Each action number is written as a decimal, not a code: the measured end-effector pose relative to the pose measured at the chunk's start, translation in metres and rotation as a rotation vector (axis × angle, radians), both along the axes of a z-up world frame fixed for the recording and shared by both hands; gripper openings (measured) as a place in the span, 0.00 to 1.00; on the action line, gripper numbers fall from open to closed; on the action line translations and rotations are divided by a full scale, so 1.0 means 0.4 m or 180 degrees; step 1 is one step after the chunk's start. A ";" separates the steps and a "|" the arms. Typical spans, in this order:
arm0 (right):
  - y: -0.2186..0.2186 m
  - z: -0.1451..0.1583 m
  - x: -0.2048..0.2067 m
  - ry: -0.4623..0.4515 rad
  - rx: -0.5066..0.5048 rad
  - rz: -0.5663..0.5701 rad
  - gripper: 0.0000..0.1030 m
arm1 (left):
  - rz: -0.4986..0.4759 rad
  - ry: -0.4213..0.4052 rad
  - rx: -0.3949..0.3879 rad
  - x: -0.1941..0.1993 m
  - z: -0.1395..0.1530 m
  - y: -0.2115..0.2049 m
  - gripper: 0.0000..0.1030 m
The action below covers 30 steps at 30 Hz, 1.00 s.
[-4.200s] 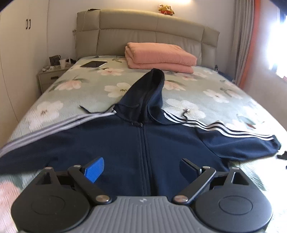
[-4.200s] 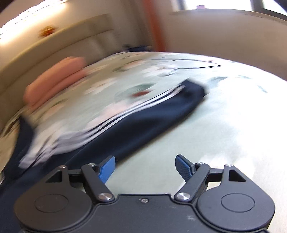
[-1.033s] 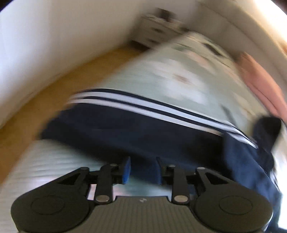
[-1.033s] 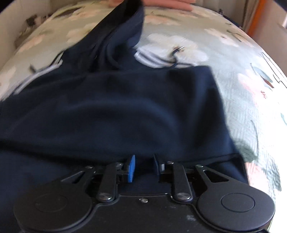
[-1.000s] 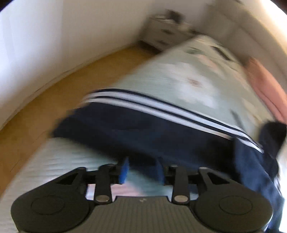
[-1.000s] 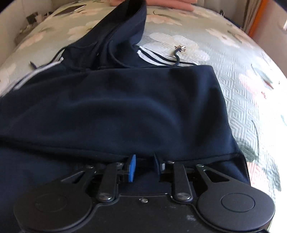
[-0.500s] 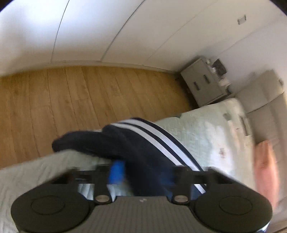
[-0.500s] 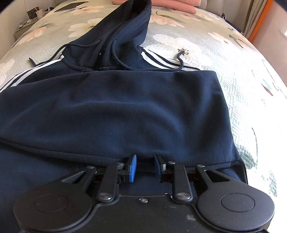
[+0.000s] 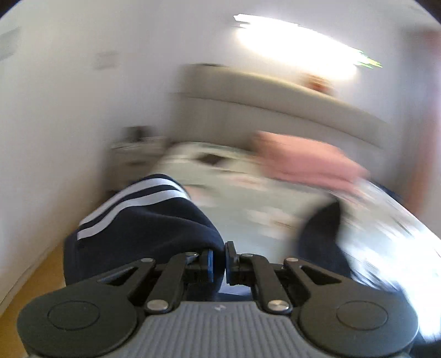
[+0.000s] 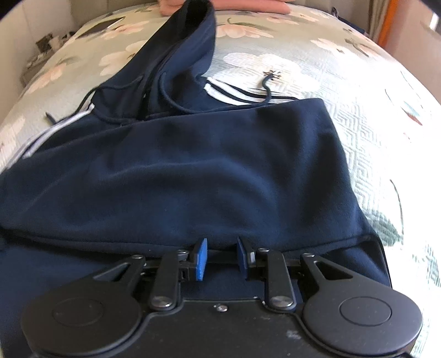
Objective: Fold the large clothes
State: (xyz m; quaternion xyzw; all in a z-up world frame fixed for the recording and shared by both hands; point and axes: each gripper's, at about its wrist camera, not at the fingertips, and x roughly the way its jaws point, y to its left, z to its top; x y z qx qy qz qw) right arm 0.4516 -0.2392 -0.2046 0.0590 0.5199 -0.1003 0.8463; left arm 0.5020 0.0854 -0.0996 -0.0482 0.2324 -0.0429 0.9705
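A navy hoodie (image 10: 193, 170) with white stripes lies on the flowered bed cover (image 10: 372, 91), hood (image 10: 187, 46) pointing toward the headboard. Its right sleeve is folded flat across the body. My right gripper (image 10: 220, 257) rests low at that sleeve's near edge. Its blue pads (image 10: 200, 258) stand a little apart and show bare faces. In the blurred left wrist view my left gripper (image 9: 219, 261) is shut on the striped left sleeve (image 9: 137, 220). The sleeve hangs bunched in the air to the left of the fingers. The hood (image 9: 322, 228) shows dark beyond them.
A folded pink blanket (image 9: 303, 159) lies by the beige headboard (image 9: 261, 110). A dark tablet (image 10: 102, 26) sits on the bed's far left. A nightstand (image 9: 135, 154) stands against the white wall, and wooden floor (image 9: 27, 281) runs along the bed's left side.
My left gripper closed on the left sleeve, lifted it off the bed's edge and swung round toward the headboard. The right gripper stayed where it was.
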 end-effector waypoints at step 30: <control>0.507 0.023 0.194 -0.0487 0.0317 0.1663 0.45 | -0.0654 0.1556 0.1014 -0.161 -0.266 -0.065 0.27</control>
